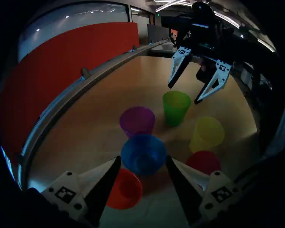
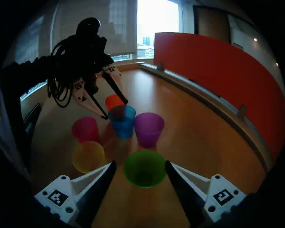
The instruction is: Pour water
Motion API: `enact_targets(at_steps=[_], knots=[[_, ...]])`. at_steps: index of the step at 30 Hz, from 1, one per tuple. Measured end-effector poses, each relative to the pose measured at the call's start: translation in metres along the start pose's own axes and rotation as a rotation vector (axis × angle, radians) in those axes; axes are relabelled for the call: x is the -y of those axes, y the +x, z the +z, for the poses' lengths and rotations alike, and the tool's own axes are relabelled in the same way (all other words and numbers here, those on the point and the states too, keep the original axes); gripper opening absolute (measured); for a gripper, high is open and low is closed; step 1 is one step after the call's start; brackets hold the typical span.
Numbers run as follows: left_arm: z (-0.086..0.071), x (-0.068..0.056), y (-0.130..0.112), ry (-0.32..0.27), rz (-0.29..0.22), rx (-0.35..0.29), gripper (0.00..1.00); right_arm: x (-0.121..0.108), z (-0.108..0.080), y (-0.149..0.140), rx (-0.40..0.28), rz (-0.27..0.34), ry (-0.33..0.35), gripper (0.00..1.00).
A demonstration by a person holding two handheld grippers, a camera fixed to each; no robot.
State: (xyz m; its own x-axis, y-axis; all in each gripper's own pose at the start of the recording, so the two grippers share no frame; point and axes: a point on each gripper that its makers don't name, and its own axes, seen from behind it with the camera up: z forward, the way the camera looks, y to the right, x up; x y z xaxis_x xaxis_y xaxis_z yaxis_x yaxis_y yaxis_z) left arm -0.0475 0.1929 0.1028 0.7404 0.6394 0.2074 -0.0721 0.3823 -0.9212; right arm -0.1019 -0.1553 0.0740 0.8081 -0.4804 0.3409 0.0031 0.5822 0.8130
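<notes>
Straddling the translucent blue plastic cup [image 1: 143, 152], the left gripper [image 1: 142, 159] is standing wide open, its black fingers [image 1: 98, 193] flanking the cup's rim on either side without clearly pressing on it. This blue cup is sitting upright on the light wooden tabletop [image 1: 104, 102], in the middle of a cluster of tumblers. Just beside the blue cup, on its far-left side in the left gripper view, the purple plastic cup [image 1: 137, 121] is standing; beyond the blue cup, the green plastic cup [image 1: 176, 107] is standing a little apart. To the right of the blue cup, the magenta-red plastic cup [image 1: 203, 161] is resting close by, with the yellow plastic cup [image 1: 207, 133] just past it. The orange-red plastic cup [image 1: 123, 189] is sitting near the blue cup on the camera's side. The right gripper [image 2: 140, 164] is hanging spread open across from the blue cup, the green cup showing between its fingers, neither clearly touching it. Whether any cup is holding water, I cannot tell. A red partition panel [image 1: 66, 64] is running along the table edge left of the blue cup.
</notes>
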Motion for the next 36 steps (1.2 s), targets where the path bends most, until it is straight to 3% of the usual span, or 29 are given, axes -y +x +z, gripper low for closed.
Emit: enact_targets(at_steps=[36], knots=[[0.018, 0.002, -0.003, 0.004, 0.007, 0.016, 0.9, -0.007, 0.011, -0.022, 0.021, 0.019, -0.004, 1.0]])
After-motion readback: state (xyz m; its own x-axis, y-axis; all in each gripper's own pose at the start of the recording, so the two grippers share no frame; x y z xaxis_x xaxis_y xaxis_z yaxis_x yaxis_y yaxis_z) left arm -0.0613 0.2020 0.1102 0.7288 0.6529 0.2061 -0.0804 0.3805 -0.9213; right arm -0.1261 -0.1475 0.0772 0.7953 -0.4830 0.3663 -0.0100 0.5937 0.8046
